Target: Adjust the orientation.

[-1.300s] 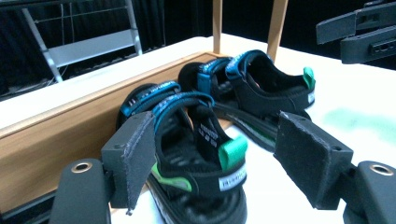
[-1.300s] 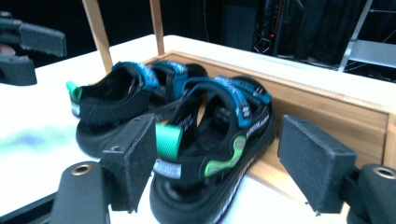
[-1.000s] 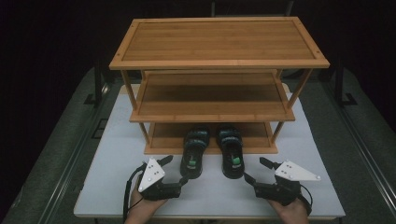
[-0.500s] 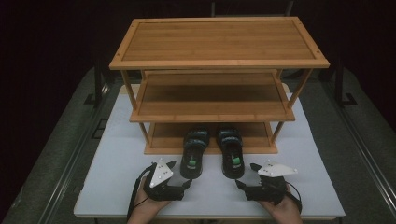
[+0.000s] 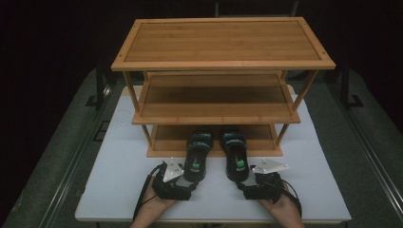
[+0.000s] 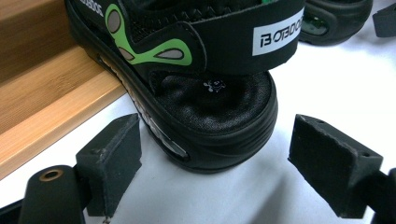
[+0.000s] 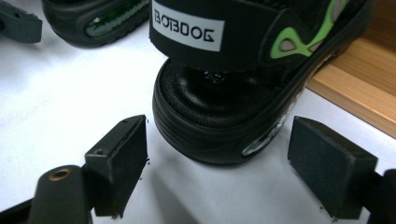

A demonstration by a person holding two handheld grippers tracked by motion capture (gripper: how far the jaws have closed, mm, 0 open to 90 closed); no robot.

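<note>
Two black sandals with green trim lie side by side, toes on the lowest shelf of a wooden rack (image 5: pixel 223 61), heels out on the white table. My left gripper (image 5: pixel 187 189) is open just behind the heel of the left sandal (image 5: pixel 198 154); in the left gripper view that heel (image 6: pixel 210 107) sits between and slightly beyond my jaws, untouched. My right gripper (image 5: pixel 244 187) is open behind the right sandal (image 5: pixel 234 153); its heel (image 7: pixel 219 116) likewise lies between the jaws, which stand apart from it.
The rack has three tiers and stands at the table's middle and back. Its bottom shelf edge (image 6: pixel 51 121) runs beside the left sandal and shows again as a wooden edge (image 7: pixel 355 93) by the right one. White tabletop (image 5: pixel 119 190) lies open at both sides.
Both grippers have moved inward and forward from the table's front corners to the sandal heels. The sandals have not moved.
</note>
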